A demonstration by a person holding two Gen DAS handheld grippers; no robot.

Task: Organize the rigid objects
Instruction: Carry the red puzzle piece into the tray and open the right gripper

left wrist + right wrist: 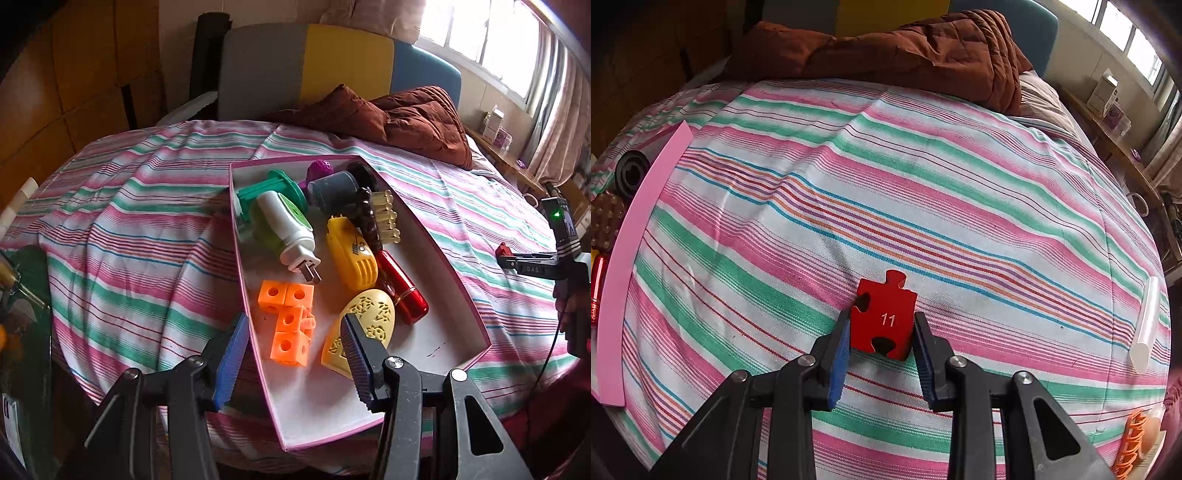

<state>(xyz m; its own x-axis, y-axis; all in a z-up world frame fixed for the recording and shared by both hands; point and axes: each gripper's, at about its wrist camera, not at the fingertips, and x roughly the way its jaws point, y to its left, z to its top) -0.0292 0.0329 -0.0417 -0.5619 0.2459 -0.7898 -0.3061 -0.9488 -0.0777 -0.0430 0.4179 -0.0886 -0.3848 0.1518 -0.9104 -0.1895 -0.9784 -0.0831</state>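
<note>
The right hand-held gripper point(881, 332) pinched a red puzzle piece point(882, 317) marked 11 between its blue pads, holding it just above the striped bedspread point(923, 184), well to the right of the pink box point(631, 236). The left hand-held gripper point(291, 350) stood spread and empty astride the near left wall of that box point(258, 369), one finger outside, the other inside over a yellow perforated egg point(369, 314), with orange cubes point(288, 317) between them.
</note>
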